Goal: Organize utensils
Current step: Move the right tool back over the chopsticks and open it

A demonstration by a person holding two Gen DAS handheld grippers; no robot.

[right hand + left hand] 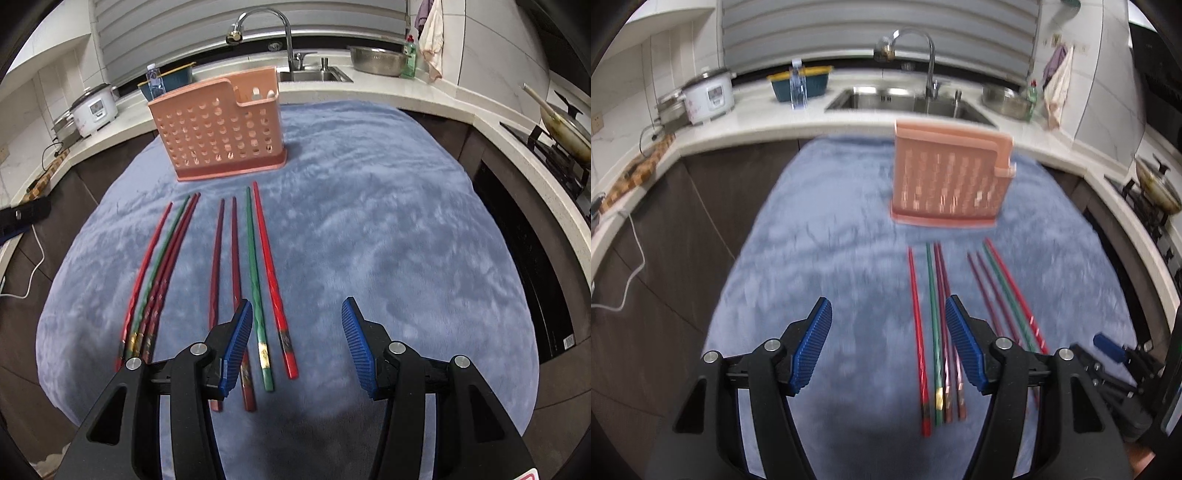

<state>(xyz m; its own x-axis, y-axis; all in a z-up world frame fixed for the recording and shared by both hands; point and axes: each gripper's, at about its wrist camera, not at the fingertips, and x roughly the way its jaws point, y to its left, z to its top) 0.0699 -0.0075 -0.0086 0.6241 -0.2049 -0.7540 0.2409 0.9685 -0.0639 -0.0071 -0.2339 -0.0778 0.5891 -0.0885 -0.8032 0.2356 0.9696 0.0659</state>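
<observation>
Several red, green and maroon chopsticks lie on a blue-grey cloth [369, 221] in two bunches: a left bunch [155, 280] and a right bunch [255, 273]. A pink perforated utensil holder [218, 129] stands upright behind them; it also shows in the left wrist view [949, 177]. My left gripper [888, 347] is open and empty above the near ends of the left bunch [936, 332]. My right gripper [297, 347] is open and empty, its left finger over the right bunch's near ends.
A kitchen counter with a sink [314, 74] and faucet [266, 29] runs behind the cloth. A rice cooker [94, 107] stands at left, a steel bowl [376, 59] and a pan on the stove [565, 129] at right. The right gripper shows at the left view's lower right [1115, 354].
</observation>
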